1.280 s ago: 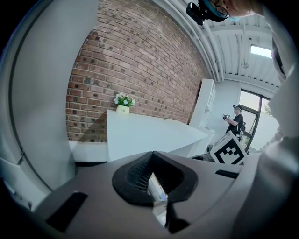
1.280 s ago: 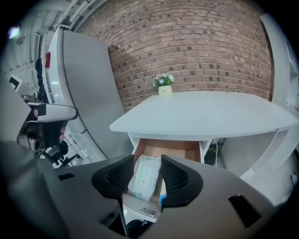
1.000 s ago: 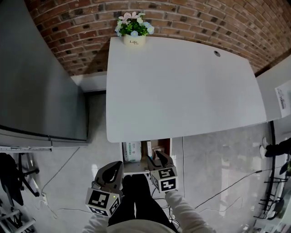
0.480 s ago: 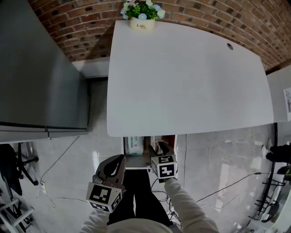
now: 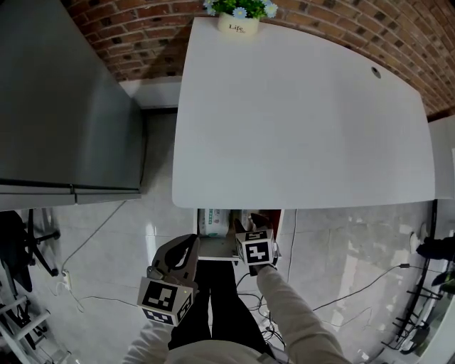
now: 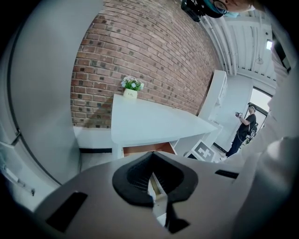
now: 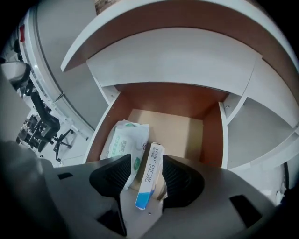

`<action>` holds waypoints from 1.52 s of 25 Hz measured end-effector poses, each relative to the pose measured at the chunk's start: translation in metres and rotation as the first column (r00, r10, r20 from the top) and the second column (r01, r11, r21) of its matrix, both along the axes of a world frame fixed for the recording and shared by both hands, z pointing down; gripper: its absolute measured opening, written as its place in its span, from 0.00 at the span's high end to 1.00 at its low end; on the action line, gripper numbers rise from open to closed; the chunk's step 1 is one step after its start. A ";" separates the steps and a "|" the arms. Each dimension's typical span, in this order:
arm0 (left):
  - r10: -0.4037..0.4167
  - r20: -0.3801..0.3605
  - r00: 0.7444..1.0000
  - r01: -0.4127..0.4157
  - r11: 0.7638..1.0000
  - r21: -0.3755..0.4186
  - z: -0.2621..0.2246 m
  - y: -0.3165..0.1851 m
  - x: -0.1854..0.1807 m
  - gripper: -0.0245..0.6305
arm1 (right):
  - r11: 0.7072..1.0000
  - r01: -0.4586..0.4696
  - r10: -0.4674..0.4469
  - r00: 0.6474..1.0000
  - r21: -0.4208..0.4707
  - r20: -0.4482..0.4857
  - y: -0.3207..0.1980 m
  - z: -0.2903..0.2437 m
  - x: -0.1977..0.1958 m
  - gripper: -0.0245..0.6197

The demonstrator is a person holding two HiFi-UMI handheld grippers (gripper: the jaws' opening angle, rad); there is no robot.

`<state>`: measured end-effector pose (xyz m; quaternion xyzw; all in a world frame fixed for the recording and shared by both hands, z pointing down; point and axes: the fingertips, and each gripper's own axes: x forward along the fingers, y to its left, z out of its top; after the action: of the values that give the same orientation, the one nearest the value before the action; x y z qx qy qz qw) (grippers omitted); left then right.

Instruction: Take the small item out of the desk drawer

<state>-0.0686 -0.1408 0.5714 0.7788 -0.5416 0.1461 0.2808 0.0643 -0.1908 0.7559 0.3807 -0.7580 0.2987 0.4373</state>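
Observation:
Under the front edge of the white desk (image 5: pixel 306 106) the drawer (image 5: pixel 213 249) stands pulled out. On its floor (image 7: pixel 187 133) lie a white tissue pack (image 7: pixel 122 142) and a small white-and-blue box (image 7: pixel 150 179). My right gripper (image 7: pixel 147 176) reaches down into the drawer with its jaws opening. The box lies between the pads (image 7: pixel 180 179), and a gap shows on its left side. From the head view that gripper (image 5: pixel 247 226) sits at the drawer's right half. My left gripper (image 5: pixel 189 247) hangs left of the drawer, jaws together and empty.
A flower pot (image 5: pixel 240 18) stands at the desk's far edge against the brick wall (image 5: pixel 128 43). A tall grey cabinet (image 5: pixel 64 92) flanks the desk on the left. Cables (image 5: pixel 355 284) run over the tiled floor. A person (image 6: pixel 245 128) stands far off in the left gripper view.
My right gripper has moved forward and deeper into the drawer, over the small box, and its jaws have spread wider. The left gripper has stayed where it was.

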 end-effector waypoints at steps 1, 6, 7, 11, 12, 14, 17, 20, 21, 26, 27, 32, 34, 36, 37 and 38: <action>-0.004 0.000 1.000 0.004 1.000 -0.002 0.001 0.000 -0.001 0.93 | 1.000 0.000 0.000 1.000 -0.008 -0.006 0.000 0.003 -0.001 0.60; -0.035 -0.009 0.999 0.035 0.999 -0.022 0.009 0.003 -0.006 0.93 | 0.999 0.045 -0.047 0.997 -0.027 -0.064 -0.006 0.013 0.000 0.60; -0.039 -0.011 0.999 0.038 0.999 -0.027 0.010 0.004 -0.007 0.93 | 0.999 0.037 -0.039 0.997 -0.038 -0.068 -0.006 0.018 0.000 0.60; -0.048 -0.015 0.999 0.047 0.998 -0.035 0.015 0.006 -0.009 0.93 | 0.996 -0.026 0.019 0.996 -0.082 -0.085 -0.002 0.039 0.005 0.60; -0.052 -0.015 0.999 0.052 0.998 -0.037 0.016 0.006 -0.011 0.93 | 0.995 -0.032 0.024 0.996 -0.092 -0.087 -0.002 0.042 0.005 0.60; -0.062 -0.016 0.998 0.061 0.997 -0.041 0.018 0.007 -0.014 0.93 | 0.993 -0.037 0.027 0.995 -0.109 -0.093 -0.001 0.047 0.004 0.61; -0.074 -0.017 0.997 0.073 0.996 -0.043 0.020 0.007 -0.017 0.93 | 0.992 -0.049 0.036 0.993 -0.117 -0.109 -0.003 0.053 0.006 0.64; -0.086 -0.014 0.996 0.085 0.995 -0.045 0.022 0.007 -0.021 0.93 | 0.993 -0.048 0.034 0.992 -0.110 -0.125 -0.005 0.059 0.008 0.69; -0.089 -0.013 0.996 0.089 0.995 -0.045 0.022 0.008 -0.022 0.93 | 0.993 -0.047 0.032 0.991 -0.109 -0.132 -0.005 0.060 0.008 0.71; -0.103 -0.005 0.995 0.103 0.994 -0.047 0.023 0.011 -0.030 0.93 | 0.992 -0.047 0.028 0.987 -0.120 -0.156 -0.005 0.064 0.009 0.75; -0.104 -0.004 0.995 0.104 0.994 -0.047 0.022 0.012 -0.031 0.93 | 0.992 -0.042 0.023 0.987 -0.119 -0.157 -0.005 0.064 0.009 0.76; -0.107 -0.001 0.994 0.107 0.993 -0.039 0.021 0.016 -0.038 0.93 | 0.989 -0.107 0.089 0.983 -0.105 -0.163 -0.007 0.054 0.015 0.81; -0.103 0.000 0.995 0.103 0.994 -0.035 0.021 0.016 -0.038 0.93 | 0.991 -0.105 0.092 0.985 -0.082 -0.147 -0.009 0.043 0.015 0.81; -0.096 -0.001 0.995 0.096 0.995 -0.027 0.019 0.017 -0.037 0.93 | 0.993 -0.101 0.092 0.987 -0.057 -0.133 -0.011 0.031 0.016 0.81; -0.091 -0.001 0.996 0.091 0.996 -0.022 0.016 0.017 -0.036 0.93 | 0.993 -0.104 0.098 0.987 -0.048 -0.127 -0.011 0.025 0.017 0.81; -0.086 -0.002 0.996 0.086 0.996 -0.015 0.014 0.016 -0.036 0.93 | 0.993 -0.111 0.105 0.987 -0.041 -0.120 -0.011 0.019 0.018 0.81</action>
<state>-0.1048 -0.1245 0.5852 0.7527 -0.5732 0.1371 0.2934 0.0818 -0.2014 0.7747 0.4276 -0.7018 0.3169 0.4735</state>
